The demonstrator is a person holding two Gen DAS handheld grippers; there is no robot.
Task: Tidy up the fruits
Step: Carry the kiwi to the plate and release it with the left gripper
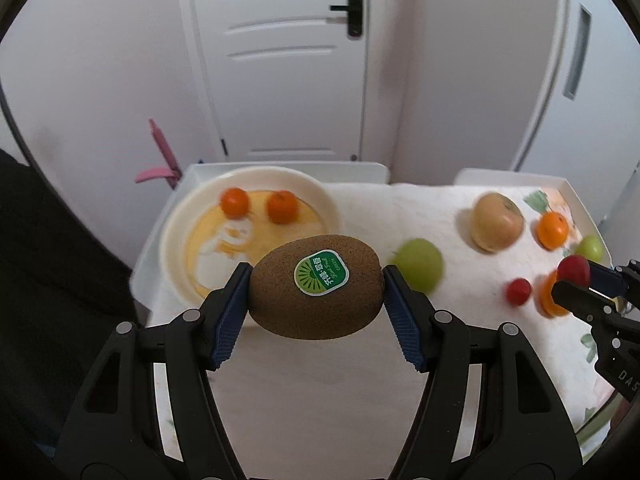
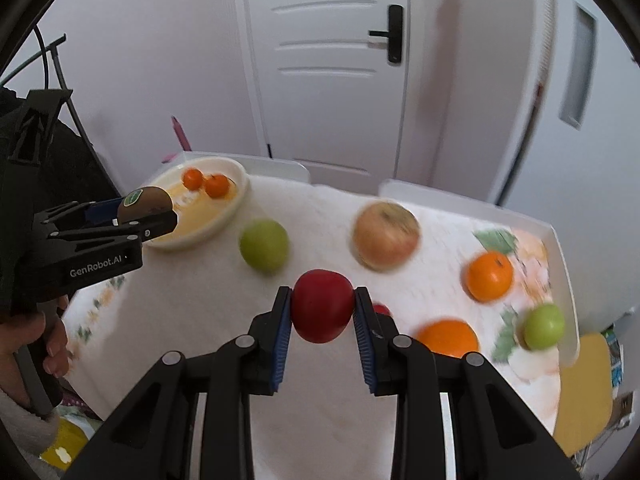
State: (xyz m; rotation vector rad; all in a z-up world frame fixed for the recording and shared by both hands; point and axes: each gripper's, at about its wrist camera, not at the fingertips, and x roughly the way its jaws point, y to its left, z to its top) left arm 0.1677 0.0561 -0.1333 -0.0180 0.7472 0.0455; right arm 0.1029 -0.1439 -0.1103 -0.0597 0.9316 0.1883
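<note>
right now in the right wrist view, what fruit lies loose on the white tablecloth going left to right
round green apple → large yellow-red apple → big orange at the near edge → orange mandarin on the leaf print → small green apple by the table's right rim

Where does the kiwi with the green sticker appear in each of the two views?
Left wrist view: the kiwi sits in the centre, clamped between the jaws of the left gripper.
Right wrist view: it is small at the left edge, in the same gripper, just in front of the bowl.
Shared landmark: the cream bowl holding two small oranges.
</note>
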